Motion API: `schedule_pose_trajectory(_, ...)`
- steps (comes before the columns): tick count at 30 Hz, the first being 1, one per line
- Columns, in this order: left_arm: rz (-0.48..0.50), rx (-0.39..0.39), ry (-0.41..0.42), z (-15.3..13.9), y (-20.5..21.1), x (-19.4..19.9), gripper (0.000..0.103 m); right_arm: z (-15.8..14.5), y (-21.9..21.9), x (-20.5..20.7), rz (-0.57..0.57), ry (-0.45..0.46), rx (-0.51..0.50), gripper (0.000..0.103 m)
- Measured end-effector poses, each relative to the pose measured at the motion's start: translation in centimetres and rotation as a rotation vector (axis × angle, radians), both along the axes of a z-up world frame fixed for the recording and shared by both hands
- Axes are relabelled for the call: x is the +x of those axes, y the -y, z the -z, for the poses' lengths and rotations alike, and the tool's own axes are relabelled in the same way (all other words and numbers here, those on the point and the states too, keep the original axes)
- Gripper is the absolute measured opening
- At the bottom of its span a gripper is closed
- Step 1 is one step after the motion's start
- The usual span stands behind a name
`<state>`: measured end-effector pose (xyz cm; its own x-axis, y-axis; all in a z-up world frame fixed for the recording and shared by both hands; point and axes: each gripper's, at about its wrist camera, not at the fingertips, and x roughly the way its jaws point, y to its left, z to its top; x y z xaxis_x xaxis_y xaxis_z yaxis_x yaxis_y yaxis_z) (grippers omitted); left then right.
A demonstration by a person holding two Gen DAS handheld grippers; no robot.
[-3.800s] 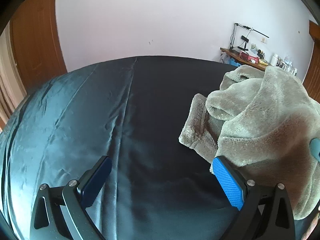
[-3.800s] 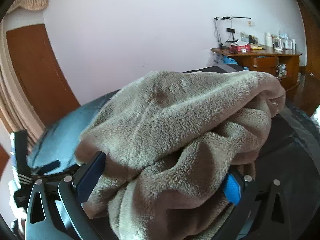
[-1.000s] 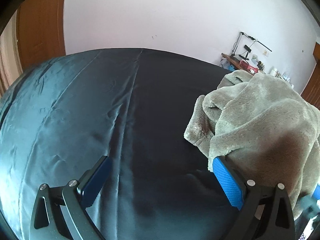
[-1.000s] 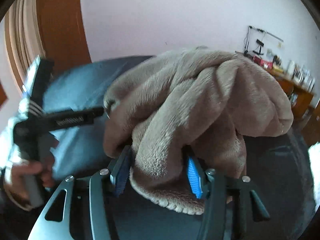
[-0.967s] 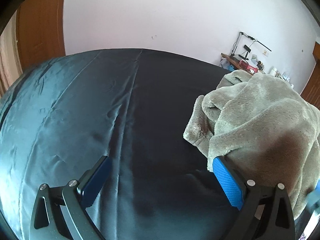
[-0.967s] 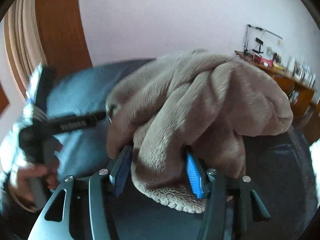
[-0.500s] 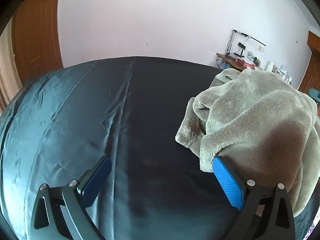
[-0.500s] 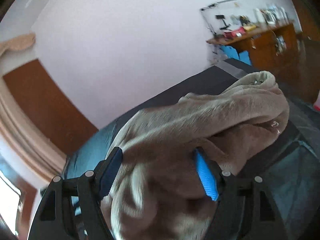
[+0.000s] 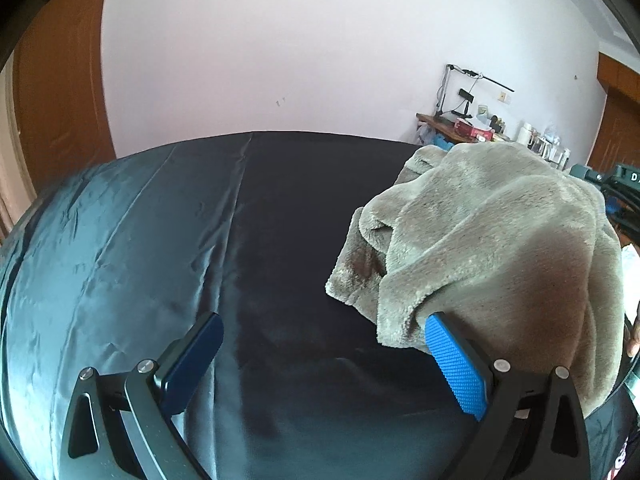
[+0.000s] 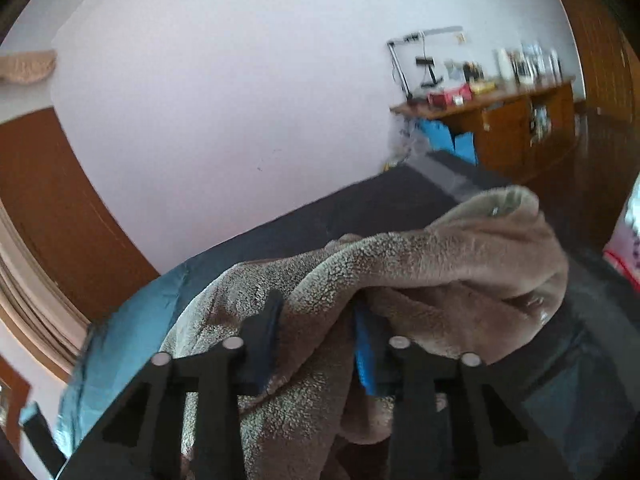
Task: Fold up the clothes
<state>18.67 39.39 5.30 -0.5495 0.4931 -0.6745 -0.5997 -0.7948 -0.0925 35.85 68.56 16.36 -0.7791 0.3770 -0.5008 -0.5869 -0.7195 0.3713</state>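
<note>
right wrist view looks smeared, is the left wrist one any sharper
Yes: the left wrist view is crisp, with the fleece garment pile and dark bedsheet creases clear; the right wrist view is motion-blurred, worst on the wooden desk, and both bend straight lines at the rim.

Soft, even daylight fills both fisheye views, with edges bowed and corners black. The left wrist view is sharp, a sheen on the dark bedsheet (image 9: 120, 248) ahead-left. The right wrist view looks motion-smeared, the desk (image 10: 500, 120) far ahead-right blurred

I note a pale wall (image 9: 280, 40), a wooden door (image 9: 60, 92), a cluttered wooden desk (image 10: 520, 120), and a dark-sheeted bed (image 9: 160, 240).
</note>
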Motion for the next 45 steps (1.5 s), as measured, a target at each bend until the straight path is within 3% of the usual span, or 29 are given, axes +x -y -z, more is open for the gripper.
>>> schedule_pose_trajectory(6,0.009,0.009,0.009,-0.1,0.0,-0.1,0.102,-1.8,1.5,0.5,0.004,-0.05,0.095,0.018)
schedule_pose_trajectory(8,0.009,0.011,0.009,-0.2,0.0,-0.1,0.103,-2.6,1.8,0.6,-0.014,-0.077,0.119,0.007)
schedule_pose_trajectory(12,0.005,0.02,0.009,-0.3,0.5,-0.1,0.102,-4.3,3.5,0.0,-0.097,-0.095,0.155,0.007)
schedule_pose_trajectory(15,-0.004,0.029,0.017,-0.1,0.8,-0.3,0.102,-3.9,4.0,-0.4,-0.132,-0.087,0.088,0.01)
schedule_pose_trajectory(16,-0.008,0.032,0.021,-0.1,0.9,-0.3,0.102,-3.4,3.9,-0.4,-0.125,-0.078,0.057,0.02)
schedule_pose_trajectory(17,-0.011,0.036,0.025,0.0,1.1,-0.4,0.102,-2.9,3.7,-0.3,-0.116,-0.069,0.031,0.044)
schedule_pose_trajectory(18,-0.013,0.038,0.03,0.0,1.2,-0.5,0.102,-2.3,3.4,0.1,-0.099,-0.062,0.014,0.06)
schedule_pose_trajectory(19,-0.012,0.041,0.033,0.0,1.2,-0.5,0.102,-1.7,3.1,0.5,-0.072,-0.058,0.002,0.086)
schedule_pose_trajectory(21,-0.006,0.048,0.038,-0.1,1.3,-0.4,0.102,-0.9,2.3,1.9,-0.012,-0.063,-0.008,0.091)
schedule_pose_trajectory(24,0.006,0.046,0.028,-0.2,1.2,0.0,0.102,0.1,0.5,3.5,0.027,-0.082,-0.062,0.089)
schedule_pose_trajectory(27,0.012,0.041,0.024,-0.2,1.0,0.1,0.102,1.0,-1.4,3.7,0.017,-0.107,-0.157,0.074)
schedule_pose_trajectory(33,0.015,0.038,0.037,0.0,1.0,-0.1,0.102,5.2,-5.8,-0.3,-0.009,-0.046,-0.333,0.071)
schedule_pose_trajectory(34,0.013,0.035,0.039,0.0,1.0,-0.2,0.102,5.7,-6.2,-1.0,-0.022,-0.046,-0.341,0.059)
schedule_pose_trajectory(35,0.01,0.033,0.042,0.0,1.0,-0.2,0.102,5.8,-6.1,-1.6,-0.041,-0.05,-0.326,0.042)
schedule_pose_trajectory(37,0.01,0.039,0.056,0.0,1.1,-0.3,0.102,5.3,-5.3,-2.2,-0.07,-0.06,-0.268,0.03)
schedule_pose_trajectory(45,-0.033,0.06,0.055,-0.1,2.2,-0.7,0.102,0.8,4.3,-2.0,-0.262,-0.102,0.04,0.024)
